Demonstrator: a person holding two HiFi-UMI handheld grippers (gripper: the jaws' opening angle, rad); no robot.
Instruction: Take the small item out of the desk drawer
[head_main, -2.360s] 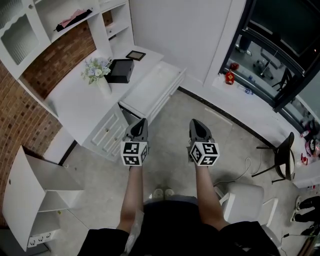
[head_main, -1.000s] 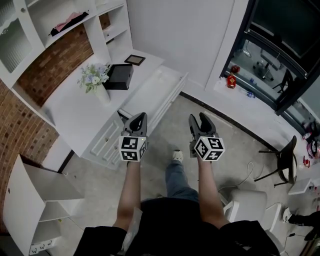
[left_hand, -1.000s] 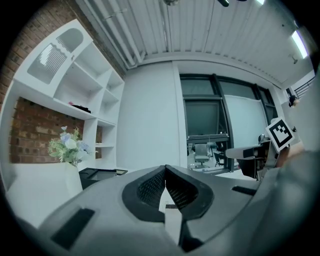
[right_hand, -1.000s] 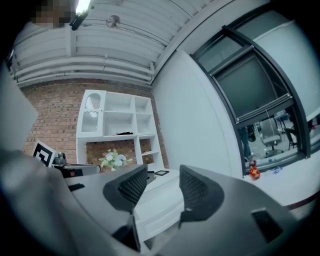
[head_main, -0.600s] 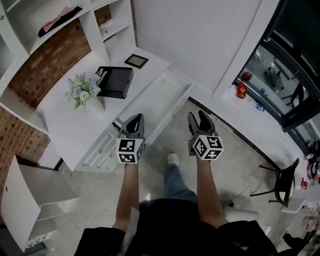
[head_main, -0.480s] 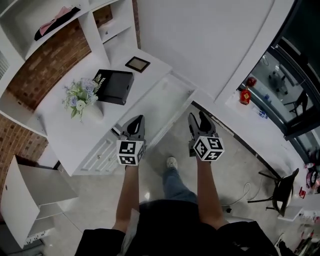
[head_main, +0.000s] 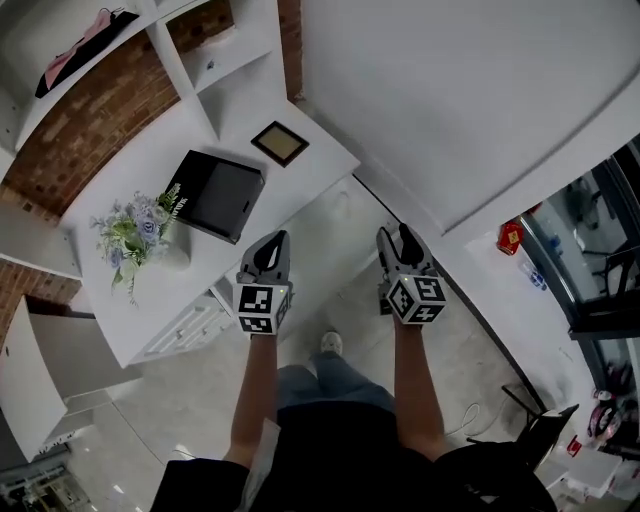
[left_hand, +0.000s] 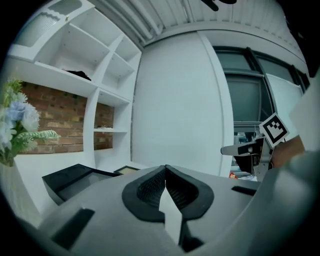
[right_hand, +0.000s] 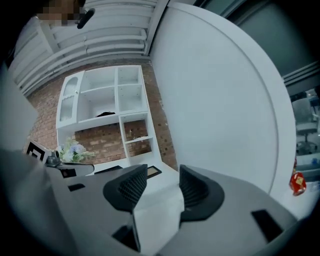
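The white desk stands at the left of the head view. Its open drawer reaches out between my two grippers; its inside looks pale and I make out no small item in it. My left gripper hovers over the drawer's left side, jaws pressed together with nothing in them. My right gripper hangs over the drawer's right side, open with a clear gap and empty.
On the desk lie a black box, a small picture frame and a vase of flowers. White shelves back onto brick. A white wall rises to the right. An open cabinet door stands at the left.
The person has stepped up to the desk, so the desk and drawer have slid toward and under the grippers. Both grippers keep their state: left shut, right open.
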